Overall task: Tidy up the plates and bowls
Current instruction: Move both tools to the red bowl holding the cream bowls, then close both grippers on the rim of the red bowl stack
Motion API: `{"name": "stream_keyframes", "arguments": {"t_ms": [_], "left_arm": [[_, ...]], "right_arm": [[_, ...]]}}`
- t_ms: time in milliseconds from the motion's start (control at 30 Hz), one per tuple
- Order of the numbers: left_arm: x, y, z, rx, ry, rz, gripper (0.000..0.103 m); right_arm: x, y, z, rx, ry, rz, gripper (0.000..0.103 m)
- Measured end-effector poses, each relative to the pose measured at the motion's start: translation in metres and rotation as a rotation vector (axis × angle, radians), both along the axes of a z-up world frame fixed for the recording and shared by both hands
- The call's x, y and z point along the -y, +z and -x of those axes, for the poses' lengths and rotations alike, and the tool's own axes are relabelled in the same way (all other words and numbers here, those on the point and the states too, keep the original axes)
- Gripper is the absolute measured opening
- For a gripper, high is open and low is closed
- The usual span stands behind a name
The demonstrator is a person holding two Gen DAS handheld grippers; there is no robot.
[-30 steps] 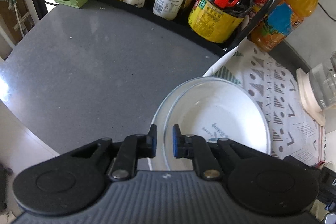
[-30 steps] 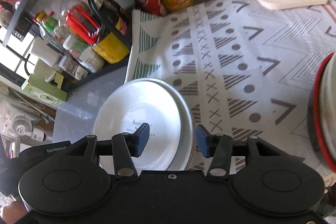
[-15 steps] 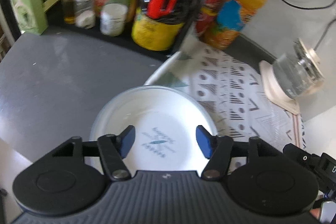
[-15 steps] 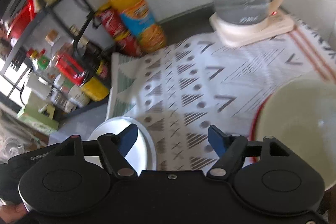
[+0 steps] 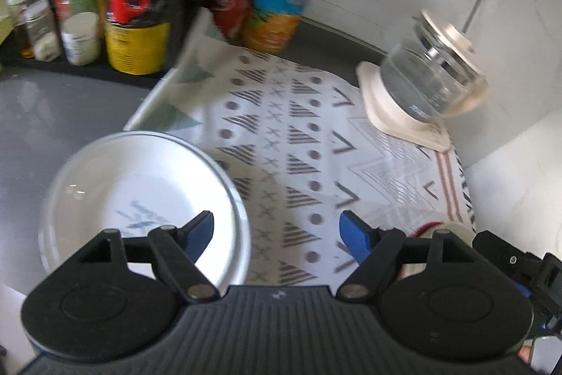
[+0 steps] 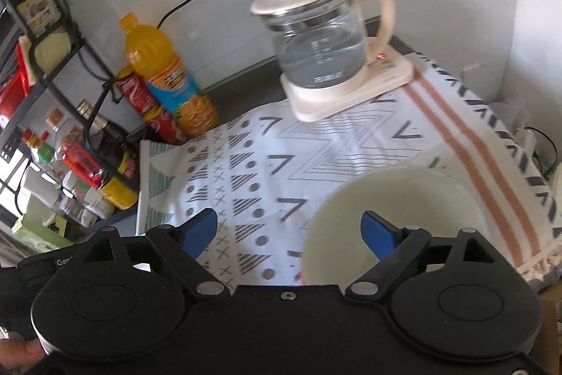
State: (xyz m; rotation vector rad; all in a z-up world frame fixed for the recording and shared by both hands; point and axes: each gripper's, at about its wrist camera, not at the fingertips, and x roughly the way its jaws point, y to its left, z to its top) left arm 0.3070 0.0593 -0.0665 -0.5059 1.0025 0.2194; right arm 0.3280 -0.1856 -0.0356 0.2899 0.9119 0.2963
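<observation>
A stack of white plates (image 5: 140, 195) lies at the left edge of the patterned cloth (image 5: 302, 136), half on the grey counter. My left gripper (image 5: 275, 229) hangs above the cloth just right of the plates, its jaws opening with nothing between them. A cream bowl (image 6: 404, 209) with a red outer rim sits on the cloth at the lower right of the right wrist view; a sliver of the bowl (image 5: 439, 229) shows in the left wrist view. My right gripper (image 6: 289, 229) is over the bowl's left rim, jaws opening, empty.
A glass kettle (image 6: 323, 37) on a cream base stands at the back of the cloth. An orange juice bottle (image 6: 168, 72), red cans and a black rack of sauce bottles (image 5: 130, 6) line the back left. A wall stands behind, with cables along it.
Both grippers let go of the white plates and opened wide. Both moved right and up, away from the plates; the cream bowl came into the right wrist view.
</observation>
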Motion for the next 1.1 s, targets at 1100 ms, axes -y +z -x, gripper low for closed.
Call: {"name": "stream_keyframes", "arguments": {"t_ms": [1100], "left_arm": [[0.117,-0.051,-0.054,-0.149,-0.135,0.138,0.076]], "right_arm": [[0.130,-0.071,0.002,-0.203,-0.239,-0.046,0.078]]}}
